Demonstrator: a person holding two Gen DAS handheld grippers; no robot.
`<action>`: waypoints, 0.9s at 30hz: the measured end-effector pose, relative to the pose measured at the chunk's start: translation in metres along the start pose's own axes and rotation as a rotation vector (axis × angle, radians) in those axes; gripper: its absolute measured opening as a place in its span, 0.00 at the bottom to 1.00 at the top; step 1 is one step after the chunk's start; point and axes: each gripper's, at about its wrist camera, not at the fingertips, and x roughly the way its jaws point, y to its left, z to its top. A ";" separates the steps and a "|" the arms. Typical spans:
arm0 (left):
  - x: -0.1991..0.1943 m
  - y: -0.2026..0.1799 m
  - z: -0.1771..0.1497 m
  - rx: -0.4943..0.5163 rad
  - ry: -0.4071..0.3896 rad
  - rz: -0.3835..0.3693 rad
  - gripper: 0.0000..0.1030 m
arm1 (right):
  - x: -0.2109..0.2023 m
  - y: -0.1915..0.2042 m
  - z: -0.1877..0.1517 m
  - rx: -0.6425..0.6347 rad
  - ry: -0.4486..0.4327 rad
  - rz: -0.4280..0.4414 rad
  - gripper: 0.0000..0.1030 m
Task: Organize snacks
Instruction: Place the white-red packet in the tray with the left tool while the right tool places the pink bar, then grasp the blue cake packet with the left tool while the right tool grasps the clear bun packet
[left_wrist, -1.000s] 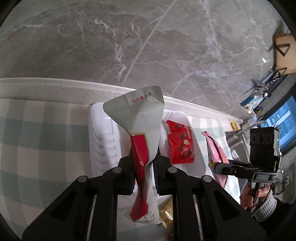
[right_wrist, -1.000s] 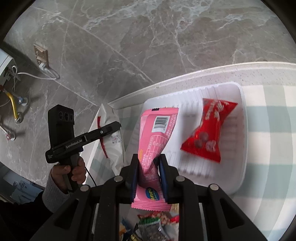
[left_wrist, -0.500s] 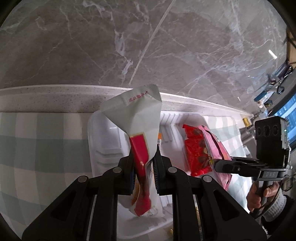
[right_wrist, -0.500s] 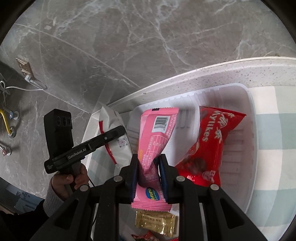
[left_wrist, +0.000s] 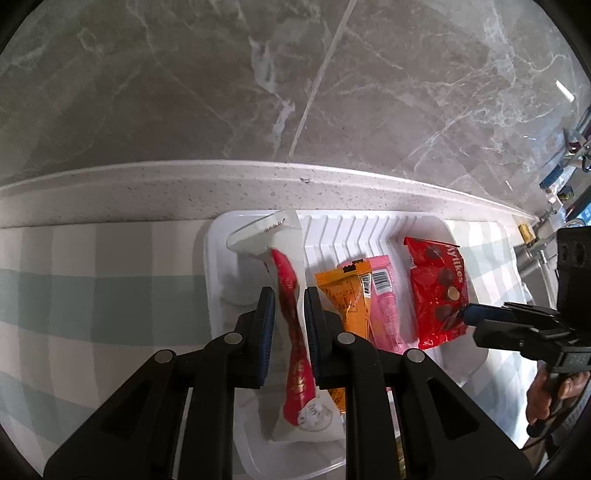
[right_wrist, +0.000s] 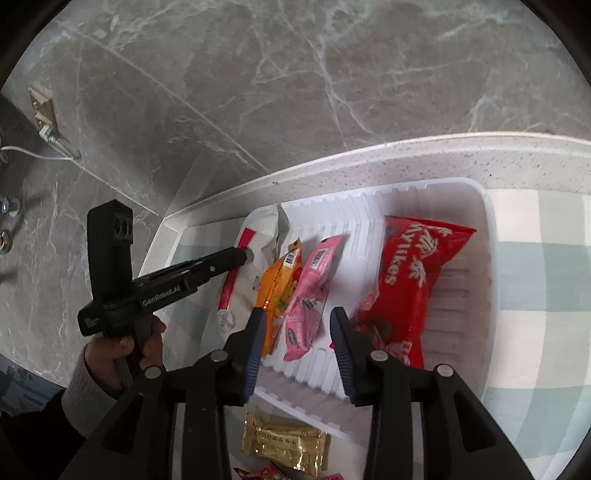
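A white ribbed tray (left_wrist: 369, 221) holds the snacks. My left gripper (left_wrist: 290, 295) is shut on a white packet with a red stripe (left_wrist: 266, 236), which stands at the tray's left end. An orange packet (left_wrist: 343, 295), a pink packet (left_wrist: 384, 295) and a red Mylikes bag (left_wrist: 436, 291) lie to its right. My right gripper (right_wrist: 297, 317) is opening its jaws. The pink packet (right_wrist: 314, 280) lies between and just ahead of them, free of the pads, leaning on the orange packet (right_wrist: 277, 280). The red bag (right_wrist: 406, 280) fills the tray's right side. The left gripper (right_wrist: 242, 256) also shows here.
The tray (right_wrist: 487, 229) sits on a green-and-white checked cloth (right_wrist: 535, 295) against a speckled counter ledge (right_wrist: 443, 155) and marble wall. A gold packet (right_wrist: 284, 443) and other wrappers lie in front of the tray. A hand (right_wrist: 122, 343) holds the left gripper's handle.
The right gripper's jaws have parted and let go of the pink packet, which now rests in the tray. The left gripper has lowered the white packet into the tray's left end.
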 end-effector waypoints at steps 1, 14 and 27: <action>-0.003 -0.003 -0.002 0.003 -0.009 0.001 0.15 | -0.004 0.002 -0.002 -0.008 -0.002 -0.002 0.40; -0.062 -0.056 -0.074 0.077 -0.019 -0.037 0.19 | -0.065 0.043 -0.071 -0.135 -0.026 -0.062 0.47; -0.117 -0.090 -0.211 0.118 0.122 -0.096 0.52 | -0.087 0.057 -0.186 -0.170 0.059 -0.110 0.50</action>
